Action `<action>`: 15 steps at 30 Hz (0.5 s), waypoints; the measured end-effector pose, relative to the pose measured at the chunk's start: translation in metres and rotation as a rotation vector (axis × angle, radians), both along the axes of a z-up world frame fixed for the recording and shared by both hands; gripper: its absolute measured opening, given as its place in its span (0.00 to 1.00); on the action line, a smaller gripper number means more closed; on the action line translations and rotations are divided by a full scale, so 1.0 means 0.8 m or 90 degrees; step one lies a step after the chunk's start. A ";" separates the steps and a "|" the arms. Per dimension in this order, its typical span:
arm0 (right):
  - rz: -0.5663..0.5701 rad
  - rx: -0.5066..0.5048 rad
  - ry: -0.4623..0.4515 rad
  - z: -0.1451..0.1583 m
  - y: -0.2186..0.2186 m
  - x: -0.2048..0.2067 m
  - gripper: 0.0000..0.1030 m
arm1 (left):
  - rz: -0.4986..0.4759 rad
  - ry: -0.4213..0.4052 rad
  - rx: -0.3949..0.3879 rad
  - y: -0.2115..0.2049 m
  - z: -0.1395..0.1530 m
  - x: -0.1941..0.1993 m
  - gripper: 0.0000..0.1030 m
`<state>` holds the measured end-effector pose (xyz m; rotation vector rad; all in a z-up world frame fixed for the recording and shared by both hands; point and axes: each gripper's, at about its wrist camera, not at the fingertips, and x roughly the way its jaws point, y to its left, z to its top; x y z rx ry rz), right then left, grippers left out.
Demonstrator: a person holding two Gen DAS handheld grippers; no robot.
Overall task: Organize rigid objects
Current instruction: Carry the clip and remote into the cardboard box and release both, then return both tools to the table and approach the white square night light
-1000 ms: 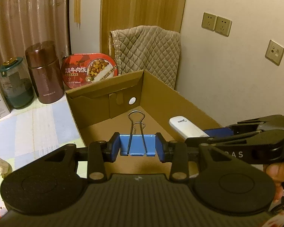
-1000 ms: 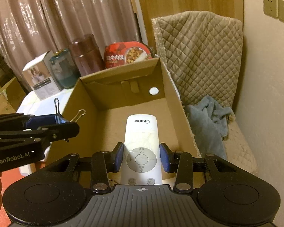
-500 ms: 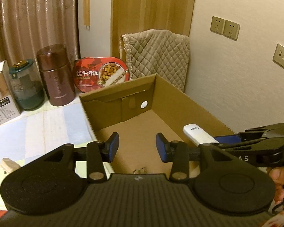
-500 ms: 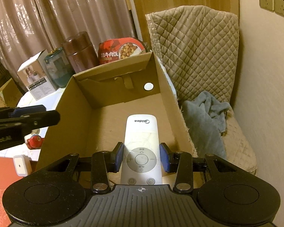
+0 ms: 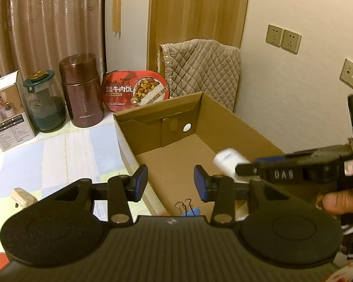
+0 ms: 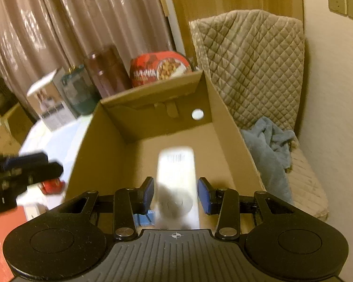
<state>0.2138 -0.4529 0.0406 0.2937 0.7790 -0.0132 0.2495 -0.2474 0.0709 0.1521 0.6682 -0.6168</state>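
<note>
An open cardboard box point(image 5: 235, 122) point(image 6: 226, 127) stands on the table. My left gripper point(image 5: 171, 183) is open and empty above the box's near end. A blue binder clip point(image 5: 188, 209) lies on the box floor below it and also shows in the right wrist view point(image 6: 143, 219). My right gripper point(image 6: 176, 192) has its jaws slightly apart around a blurred white remote point(image 6: 176, 183); the remote point(image 5: 230, 162) appears to be dropping into the box. In the left wrist view the right gripper point(image 5: 247, 168) reaches in from the right.
Behind the box stand a brown flask point(image 5: 82, 94), a green-lidded jar point(image 5: 44, 103), a white carton point(image 5: 7, 110) and a red meal tray point(image 5: 136, 89). A white plug point(image 5: 22, 196) lies on the tablecloth. A quilted chair point(image 6: 251, 65) with a blue cloth point(image 6: 270, 145) is on the right.
My left gripper opened and the binder clip fell to the box floor; the gripper then rose. My right gripper's jaws have just parted and the remote is blurred, slipping down.
</note>
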 end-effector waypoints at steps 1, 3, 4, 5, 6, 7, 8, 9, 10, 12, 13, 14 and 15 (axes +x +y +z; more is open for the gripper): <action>-0.009 0.010 -0.005 0.003 -0.001 0.001 0.47 | 0.001 0.000 0.000 0.003 0.001 -0.001 0.36; -0.022 0.020 -0.021 0.014 -0.002 -0.002 0.63 | 0.003 -0.004 0.000 0.009 0.003 -0.006 0.37; -0.022 0.019 -0.028 0.020 -0.002 -0.004 0.63 | 0.005 -0.006 0.002 0.012 0.005 -0.008 0.38; -0.020 0.017 -0.032 0.026 0.000 -0.006 0.63 | 0.008 -0.008 0.004 0.016 0.007 -0.012 0.38; -0.020 0.015 -0.036 0.032 0.002 -0.009 0.63 | 0.010 -0.009 0.005 0.020 0.009 -0.015 0.39; -0.020 0.015 -0.038 0.037 0.003 -0.013 0.63 | 0.013 -0.010 0.005 0.025 0.012 -0.020 0.39; -0.021 0.015 -0.041 0.043 0.005 -0.018 0.63 | 0.016 -0.011 0.006 0.029 0.015 -0.024 0.40; -0.022 0.017 -0.044 0.048 0.007 -0.023 0.63 | 0.018 -0.012 0.005 0.034 0.017 -0.029 0.42; -0.024 0.020 -0.048 0.055 0.010 -0.031 0.63 | 0.021 -0.014 0.006 0.040 0.021 -0.035 0.43; -0.027 0.024 -0.055 0.067 0.017 -0.043 0.63 | 0.028 -0.017 0.009 0.051 0.027 -0.046 0.44; -0.027 0.025 -0.061 0.073 0.022 -0.051 0.63 | 0.032 -0.018 0.011 0.058 0.030 -0.053 0.45; -0.027 0.026 -0.067 0.080 0.027 -0.059 0.63 | 0.036 -0.020 0.015 0.063 0.033 -0.058 0.47; -0.027 0.027 -0.074 0.087 0.033 -0.068 0.64 | 0.041 -0.022 0.019 0.069 0.036 -0.064 0.49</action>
